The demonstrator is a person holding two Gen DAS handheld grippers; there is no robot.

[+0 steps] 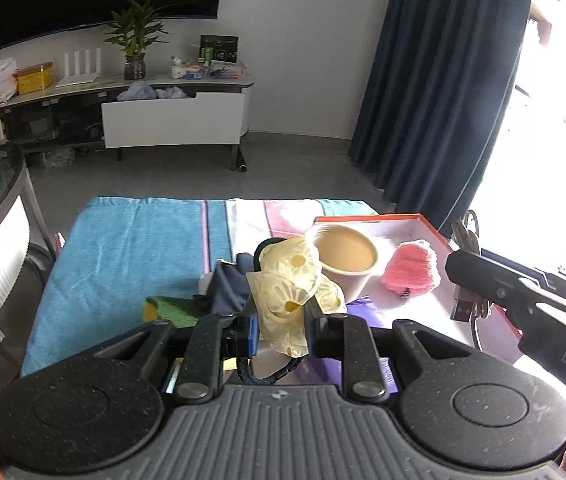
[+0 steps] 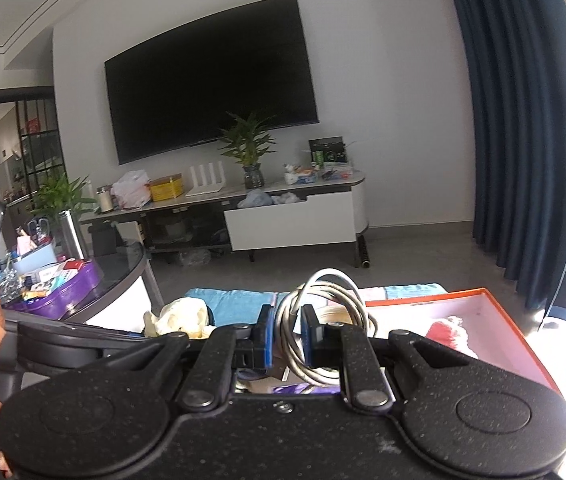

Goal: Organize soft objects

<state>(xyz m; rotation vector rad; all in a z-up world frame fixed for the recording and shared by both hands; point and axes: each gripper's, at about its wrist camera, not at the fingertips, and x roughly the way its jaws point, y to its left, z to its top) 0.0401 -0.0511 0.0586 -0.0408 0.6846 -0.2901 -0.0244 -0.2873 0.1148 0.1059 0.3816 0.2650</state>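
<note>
With our left gripper [image 1: 281, 312] clamped on the yellow cloth [image 1: 289, 280] above the towel [image 1: 131, 248], our right gripper [image 2: 287, 340] pinches the coiled cable [image 2: 323, 320], both likely bound for the orange-rimmed box [image 1: 419, 220].

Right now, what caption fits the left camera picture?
Left gripper holds a yellow flowered cloth near the beige cup.

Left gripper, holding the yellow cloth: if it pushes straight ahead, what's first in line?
Likely the tan paper bowl at the edge of the orange-rimmed white tray, just beyond the left gripper and its yellow daisy-print cloth; depth is uncertain.
</note>
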